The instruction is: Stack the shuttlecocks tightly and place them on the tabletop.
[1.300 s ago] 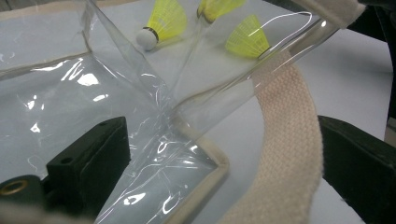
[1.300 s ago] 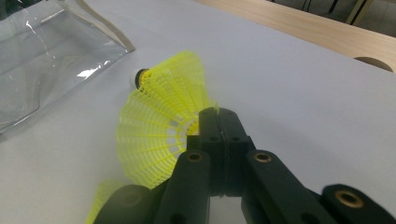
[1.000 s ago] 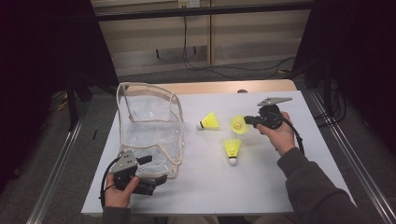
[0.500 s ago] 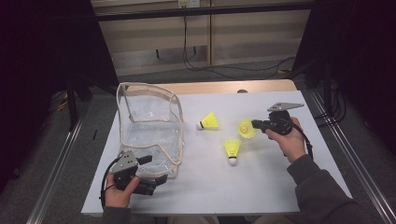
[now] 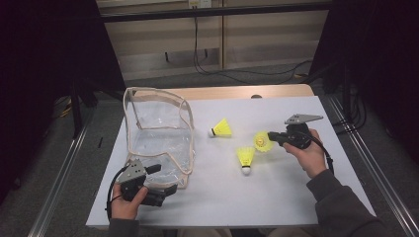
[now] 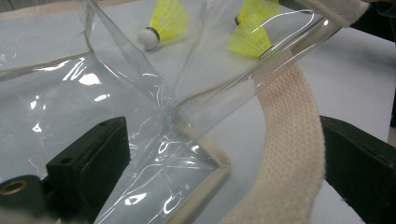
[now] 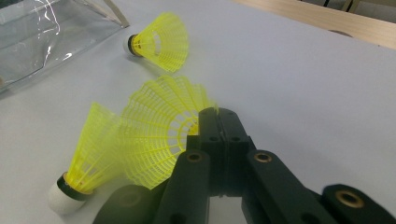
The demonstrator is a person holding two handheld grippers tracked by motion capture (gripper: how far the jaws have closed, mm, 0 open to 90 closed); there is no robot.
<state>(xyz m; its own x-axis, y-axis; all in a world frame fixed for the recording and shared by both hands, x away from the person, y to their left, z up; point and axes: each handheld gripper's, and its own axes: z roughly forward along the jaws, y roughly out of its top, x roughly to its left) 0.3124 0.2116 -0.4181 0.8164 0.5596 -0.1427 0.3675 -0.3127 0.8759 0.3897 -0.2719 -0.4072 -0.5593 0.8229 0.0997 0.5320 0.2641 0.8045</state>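
A clear plastic bag (image 5: pixel 158 133) with beige trim stands open on the left of the white table (image 5: pixel 296 197). My left gripper (image 5: pixel 160 180) is at its near corner, open, with the bag's corner and woven strap (image 6: pixel 289 140) between the wide-apart jaws. My right gripper (image 5: pixel 271 136) is shut on the skirt rim of a yellow shuttlecock (image 5: pixel 262 141), which in the right gripper view (image 7: pixel 163 130) is pinched at the tips (image 7: pixel 219 119). A second shuttlecock (image 5: pixel 221 129) lies nearer the bag. A third shuttlecock (image 5: pixel 244 158) lies with its white cork toward me.
The table's wooden far edge (image 5: pixel 237 92) runs behind the bag. Metal rails (image 5: pixel 365 168) flank both sides of the table. Through the bag's plastic, the left gripper view picks up two shuttlecocks (image 6: pixel 166 23) (image 6: pixel 250 37).
My right gripper has carried the held shuttlecock a little to the right and toward me. The left gripper and the bag have stayed put.
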